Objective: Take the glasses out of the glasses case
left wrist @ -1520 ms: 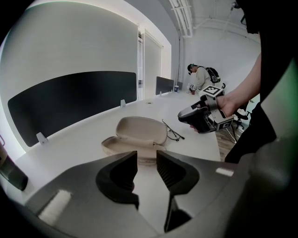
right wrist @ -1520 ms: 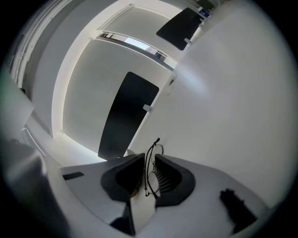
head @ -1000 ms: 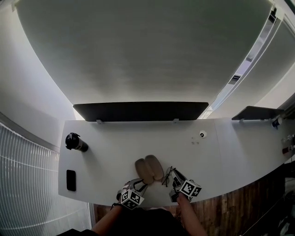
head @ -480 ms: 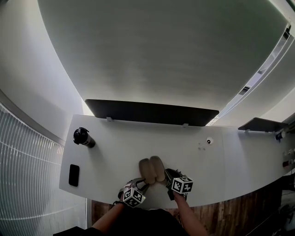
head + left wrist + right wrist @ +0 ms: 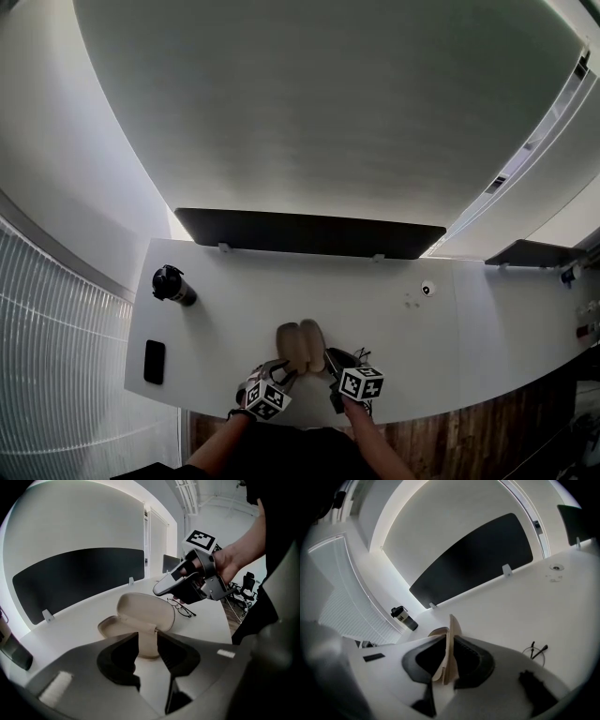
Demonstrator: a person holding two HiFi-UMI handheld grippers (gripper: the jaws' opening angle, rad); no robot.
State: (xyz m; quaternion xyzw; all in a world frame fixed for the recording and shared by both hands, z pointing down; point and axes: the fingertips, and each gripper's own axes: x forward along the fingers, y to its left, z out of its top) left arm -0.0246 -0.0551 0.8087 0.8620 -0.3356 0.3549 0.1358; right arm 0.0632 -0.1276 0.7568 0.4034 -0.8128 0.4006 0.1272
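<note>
Extraction judged complete: glasses (image 5: pixel 536 651) lie on the bench (image 5: pixel 520 602), just right of the right claw (image 5: pixel 449 654), which pinches the lid of the open glasses case (image 5: pixel 140 613). Left claw (image 5: pixel 147 643) clamps its base. Outstanding: releasing case.

The glasses case (image 5: pixel 302 345) is lying near the counter's (image 5: pixel 375 300) front edge, with the glasses (image 5: pixel 180 607) sitting just right of it and a bottle (image 5: pixel 173 284) and phone (image 5: pixel 155 361) resting far left.

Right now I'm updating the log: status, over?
Left gripper, jaws shut on glasses case. Right gripper, jaws astride its lid, grip unclear. Glasses out, on table. Nothing blocking.
</note>
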